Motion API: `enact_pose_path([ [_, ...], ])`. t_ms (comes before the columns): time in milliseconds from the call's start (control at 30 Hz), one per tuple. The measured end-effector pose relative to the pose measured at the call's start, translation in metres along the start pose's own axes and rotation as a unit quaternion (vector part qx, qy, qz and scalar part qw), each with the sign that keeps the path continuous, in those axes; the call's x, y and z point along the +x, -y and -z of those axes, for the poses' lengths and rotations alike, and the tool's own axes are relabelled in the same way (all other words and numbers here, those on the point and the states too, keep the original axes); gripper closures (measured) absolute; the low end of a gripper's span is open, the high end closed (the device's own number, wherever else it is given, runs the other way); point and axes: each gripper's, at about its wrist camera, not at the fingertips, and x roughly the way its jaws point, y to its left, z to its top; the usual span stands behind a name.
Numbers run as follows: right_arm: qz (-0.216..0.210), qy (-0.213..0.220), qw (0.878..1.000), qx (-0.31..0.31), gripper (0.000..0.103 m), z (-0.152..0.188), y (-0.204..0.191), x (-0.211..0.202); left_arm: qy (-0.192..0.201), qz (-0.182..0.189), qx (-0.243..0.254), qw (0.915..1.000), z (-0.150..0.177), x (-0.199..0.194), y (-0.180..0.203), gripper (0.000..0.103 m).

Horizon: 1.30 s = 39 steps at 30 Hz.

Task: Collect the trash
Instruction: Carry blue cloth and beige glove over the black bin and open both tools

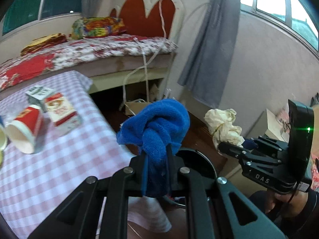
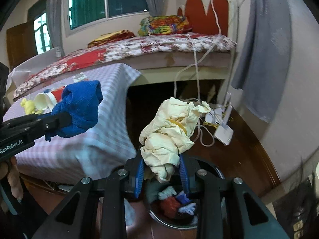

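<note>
The left gripper [image 1: 156, 159] was nearly closed, pinching a knotted blue cloth [image 1: 157, 123]. The right gripper [image 2: 162, 169] clamped a crumpled cream wad [image 2: 171, 131] directly above a round bin [image 2: 173, 205]. Only the right view showed rags inside it. Beyond, left of both, cups [image 1: 24, 133] lay on the checked table [image 1: 59, 169].

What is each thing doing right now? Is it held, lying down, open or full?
Left tongs: shut on the blue cloth.
Blue cloth: knotted, held up in the air.
Right tongs: shut on the cream wad.
Cream wad: crumpled, held above the bin.
Bin: open, with trash inside.
Red paper cup: lying on its side on the table.
Carton: tipped over on the table.
</note>
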Motion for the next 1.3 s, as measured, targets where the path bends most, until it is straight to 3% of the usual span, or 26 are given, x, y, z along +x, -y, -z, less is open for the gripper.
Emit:
enact_pose_path([
  [300,0.025,-0.038,0.999,0.018,0.069,0.035,0.041,0.011,-0.047,0.030,0.017,0.9983,0.014,0.041,0.032,0.088],
  [567,0.019,-0.082,0.996,0.028,0.069,0.060,0.063,0.037,-0.098,0.045,0.023,0.9940,0.031,0.084,0.054,0.088],
  [867,-0.001,-0.145,0.989,0.026,0.069,0.088,0.070,0.078,-0.158,0.043,0.016,0.9863,0.053,0.133,0.056,0.087],
  [1000,-0.007,-0.170,0.985,0.026,0.069,0.100,0.072,0.097,-0.198,0.052,0.017,0.9786,0.065,0.155,0.054,0.085],
  [1067,-0.007,-0.180,0.983,0.026,0.067,0.106,0.072,0.109,-0.204,0.052,0.010,0.9775,0.069,0.162,0.052,0.078],
  [1100,-0.004,-0.191,0.981,0.028,0.057,0.110,0.073,0.117,-0.216,0.055,0.012,0.9749,0.072,0.166,0.053,0.064],
  [1133,0.007,-0.209,0.977,0.031,0.047,0.114,0.075,0.126,-0.227,0.049,0.020,0.9725,0.074,0.170,0.055,0.042],
  [1167,0.020,-0.220,0.975,0.031,0.029,0.118,0.076,0.131,-0.232,0.032,0.034,0.9717,0.077,0.172,0.058,0.033],
  [1200,0.043,-0.225,0.973,0.028,0.023,0.122,0.078,0.134,-0.230,0.024,0.043,0.9720,0.078,0.171,0.060,0.026],
  [1267,0.095,-0.249,0.964,0.025,0.023,0.128,0.085,0.139,-0.227,0.019,0.052,0.9723,0.081,0.168,0.064,0.017],
  [1300,0.115,-0.262,0.957,0.046,0.021,0.132,0.095,0.138,-0.228,0.014,0.055,0.9719,0.083,0.167,0.064,0.007],
])
